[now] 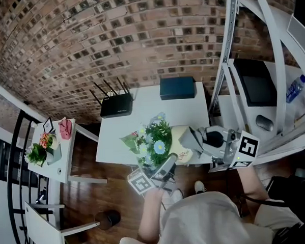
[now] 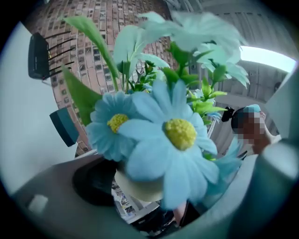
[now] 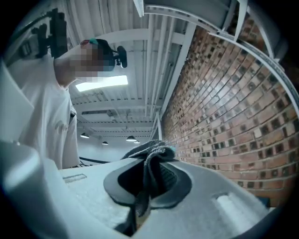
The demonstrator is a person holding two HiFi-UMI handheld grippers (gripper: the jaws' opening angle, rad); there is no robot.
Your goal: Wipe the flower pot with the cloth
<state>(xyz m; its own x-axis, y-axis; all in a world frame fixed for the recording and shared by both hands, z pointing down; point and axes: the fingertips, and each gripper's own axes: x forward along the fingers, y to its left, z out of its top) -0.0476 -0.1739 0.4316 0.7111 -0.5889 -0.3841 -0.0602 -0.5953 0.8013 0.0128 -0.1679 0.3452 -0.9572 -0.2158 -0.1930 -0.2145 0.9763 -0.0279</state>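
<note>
Nearest the viewer, a person in a pale top holds two grippers at the front edge of a white table (image 1: 142, 112). The left gripper (image 1: 171, 162) has its jaws narrowed onto the rim of the cream flower pot (image 1: 183, 152). The pot's blue and white artificial flowers (image 1: 154, 139) fill that gripper's view. Just to the pot's right, the right gripper (image 1: 190, 138) pinches a dark grey cloth (image 3: 154, 161) tightly between its jaws. Its own view looks up at ceiling and brick, with no pot surface in sight, so the cloth seems to be off the pot right now. Both things are in hand, so the setting up looks done. How much wiping is done cannot be told, as the pot shows no clear dirt. Farther back on the table sit a black router (image 1: 116, 104) and a dark box (image 1: 177, 87), before a brick wall (image 1: 112, 39).
</note>
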